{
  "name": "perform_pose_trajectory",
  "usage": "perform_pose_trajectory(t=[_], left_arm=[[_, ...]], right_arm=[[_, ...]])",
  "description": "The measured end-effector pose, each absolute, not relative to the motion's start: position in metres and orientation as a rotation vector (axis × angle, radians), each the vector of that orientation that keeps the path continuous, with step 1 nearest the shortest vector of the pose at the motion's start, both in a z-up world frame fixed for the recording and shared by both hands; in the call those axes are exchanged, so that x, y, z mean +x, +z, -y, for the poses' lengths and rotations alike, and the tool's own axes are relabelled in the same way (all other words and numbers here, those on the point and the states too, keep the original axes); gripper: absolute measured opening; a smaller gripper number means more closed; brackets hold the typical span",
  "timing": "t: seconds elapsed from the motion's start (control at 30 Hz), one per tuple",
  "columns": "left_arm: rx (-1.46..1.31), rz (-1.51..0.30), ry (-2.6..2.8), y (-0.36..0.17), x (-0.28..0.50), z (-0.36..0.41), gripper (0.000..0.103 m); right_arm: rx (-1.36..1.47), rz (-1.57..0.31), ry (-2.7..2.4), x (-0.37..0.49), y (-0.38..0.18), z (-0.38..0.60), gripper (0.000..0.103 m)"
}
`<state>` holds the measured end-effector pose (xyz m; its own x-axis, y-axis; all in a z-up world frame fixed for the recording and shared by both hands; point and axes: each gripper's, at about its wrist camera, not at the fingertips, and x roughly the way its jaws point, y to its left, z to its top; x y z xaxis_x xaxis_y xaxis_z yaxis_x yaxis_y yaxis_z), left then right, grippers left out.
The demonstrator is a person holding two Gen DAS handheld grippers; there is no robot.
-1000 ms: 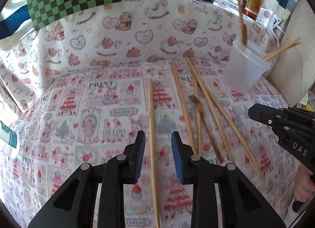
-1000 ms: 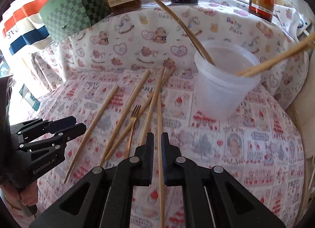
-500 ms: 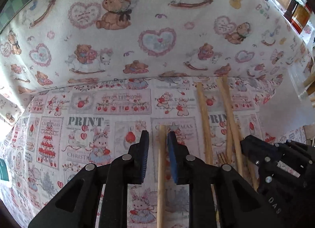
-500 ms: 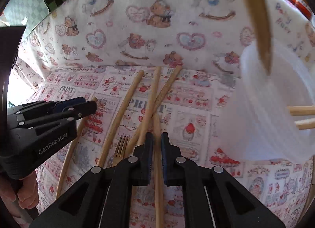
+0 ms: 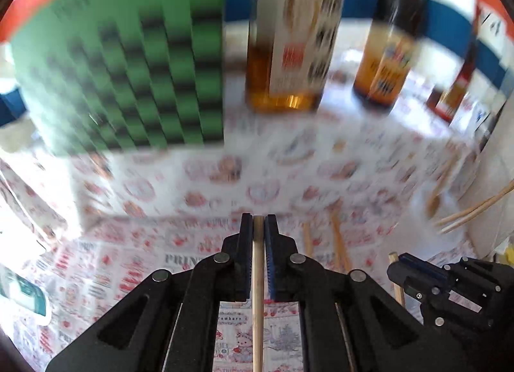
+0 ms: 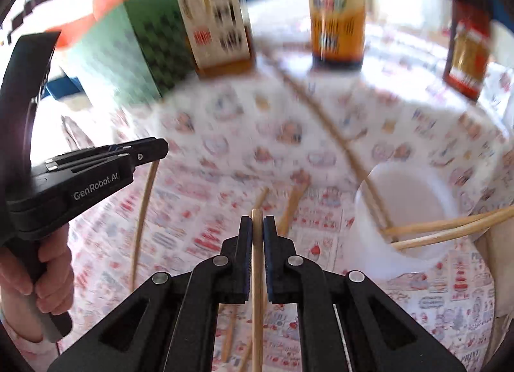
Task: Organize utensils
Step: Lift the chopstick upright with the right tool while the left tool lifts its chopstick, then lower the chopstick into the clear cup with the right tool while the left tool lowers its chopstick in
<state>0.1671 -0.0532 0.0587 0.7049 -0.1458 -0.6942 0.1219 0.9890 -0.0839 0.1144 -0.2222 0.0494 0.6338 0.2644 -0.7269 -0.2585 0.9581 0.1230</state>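
- The left gripper (image 5: 258, 254) pinches one long pale wooden chopstick (image 5: 257, 307) between its blue pads, the stick running back along the fingers.
- The right gripper (image 6: 257, 254) pinches a second wooden chopstick (image 6: 257, 291) the same way; its tip pokes just past the fingertips.
- The landmark is the translucent white plastic tub (image 6: 408, 211), standing on the patterned cloth (image 6: 208, 211) to the right of both claws, with several chopsticks already leaning in it.
- I judge the step to be carrying these sticks to the tub. To do it well, tip each stick steeply and lower it inside the rim before letting go.
- Enter away from the leaning sticks; knocking them could topple the light tub.
- More chopsticks lie on the cloth left of the tub.
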Motion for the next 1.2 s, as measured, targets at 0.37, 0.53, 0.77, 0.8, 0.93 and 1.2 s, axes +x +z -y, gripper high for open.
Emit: perform_pose_trajectory(t=[0.37,0.53,0.77,0.8,0.93,1.2], left_arm=[[-0.023,-0.433,-0.107,0.159,0.062,0.055,0.006],[-0.049,-0.374,-0.097,0.148,0.022,0.049,0.006],[-0.085,-0.379,-0.125,0.123,-0.001,0.037,0.006],[-0.081,-0.381,-0.115,0.123,-0.004,0.036,0.006],[-0.107,-0.404,-0.166,0.125,-0.013,0.032,0.006],[-0.094,-0.391,-0.18,0.12,-0.031,0.031,0.006]], right_arm=[[0.045,-0.383,0.263,0.028,0.151,0.243,0.008],[0.055,-0.372,0.245,0.021,0.142,0.252,0.008],[0.038,-0.341,0.241,-0.005,0.125,0.264,0.008],[0.036,-0.34,0.233,-0.007,0.125,0.265,0.008],[0.062,-0.363,0.26,-0.011,0.127,0.27,0.008],[0.06,-0.372,0.278,-0.027,0.124,0.276,0.008]])
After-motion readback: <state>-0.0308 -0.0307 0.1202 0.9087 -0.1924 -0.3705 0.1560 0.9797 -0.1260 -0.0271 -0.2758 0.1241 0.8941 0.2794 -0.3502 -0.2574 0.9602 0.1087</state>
